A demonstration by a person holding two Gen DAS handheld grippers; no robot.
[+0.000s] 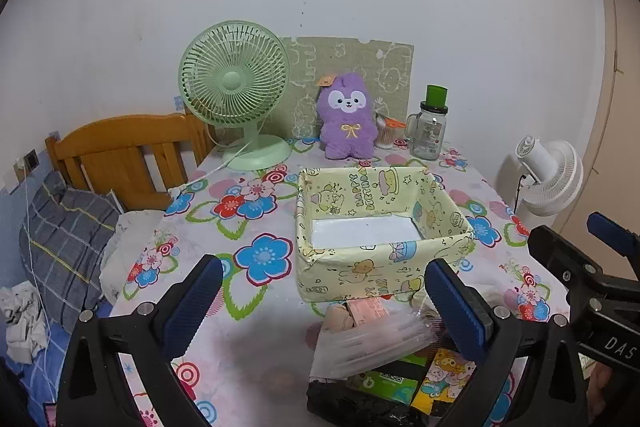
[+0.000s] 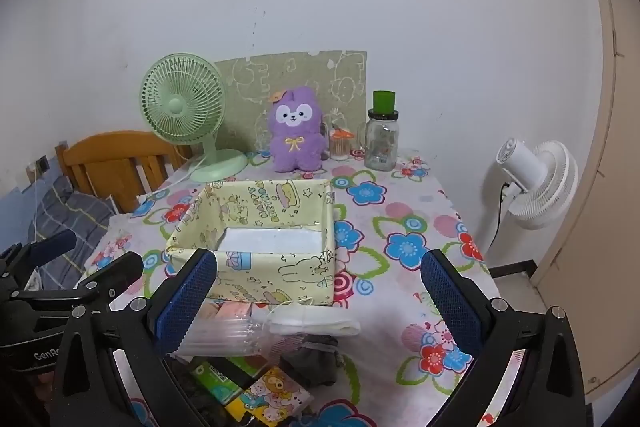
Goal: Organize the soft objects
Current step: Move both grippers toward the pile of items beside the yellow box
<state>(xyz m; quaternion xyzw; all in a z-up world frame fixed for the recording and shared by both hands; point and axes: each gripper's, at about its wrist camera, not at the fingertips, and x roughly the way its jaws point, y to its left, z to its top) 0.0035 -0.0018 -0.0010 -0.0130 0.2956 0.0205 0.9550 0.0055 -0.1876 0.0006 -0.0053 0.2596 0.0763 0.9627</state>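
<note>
A yellow cartoon-print box (image 1: 380, 267) (image 2: 256, 275) stands open and empty mid-table. In front of it lies a pile: a clear plastic packet (image 1: 372, 343) (image 2: 224, 335), a folded white cloth (image 2: 316, 323), a grey fabric piece (image 2: 316, 359), a black bag (image 1: 360, 407) and a colourful pack (image 1: 444, 383) (image 2: 276, 399). A purple plush toy (image 1: 349, 119) (image 2: 295, 131) sits upright at the back. My left gripper (image 1: 326, 311) hovers open over the pile. My right gripper (image 2: 318, 303) is open too, above the white cloth. Neither holds anything.
A green desk fan (image 1: 236, 95) (image 2: 184, 111) and a glass jar with a green lid (image 1: 430, 127) (image 2: 382, 135) stand at the back of the flowered tablecloth (image 1: 248, 203). A white floor fan (image 2: 532, 183) stands right of the table, a wooden bed frame (image 1: 128, 155) left.
</note>
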